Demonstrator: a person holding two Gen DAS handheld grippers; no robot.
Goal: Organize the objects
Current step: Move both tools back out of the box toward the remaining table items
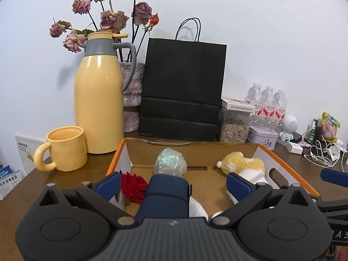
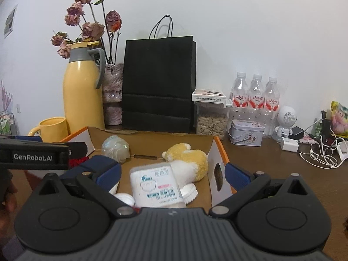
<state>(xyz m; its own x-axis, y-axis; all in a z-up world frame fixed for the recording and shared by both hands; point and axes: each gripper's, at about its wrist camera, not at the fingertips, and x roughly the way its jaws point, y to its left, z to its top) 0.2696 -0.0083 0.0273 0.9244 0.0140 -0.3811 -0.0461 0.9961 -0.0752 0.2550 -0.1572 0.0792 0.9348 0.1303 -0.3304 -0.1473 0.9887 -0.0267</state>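
Both the left gripper (image 1: 174, 184) and right gripper (image 2: 173, 175) hang wide open and empty over the cardboard box (image 1: 195, 150), navy pouch (image 1: 166, 192) at 6 o'clock, plush toy (image 1: 241, 165) at 2, so a careless swing could clip the rim.

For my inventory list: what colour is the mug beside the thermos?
Pale yellow mug; left wrist view shows it best.

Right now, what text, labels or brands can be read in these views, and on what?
"GenRobot.AI": side of the left gripper.
"A S", cut off at the edge: right gripper.
Water bottles: red labels, unreadable.
Tissue pack, white box, leaflets: print too small or blurred.
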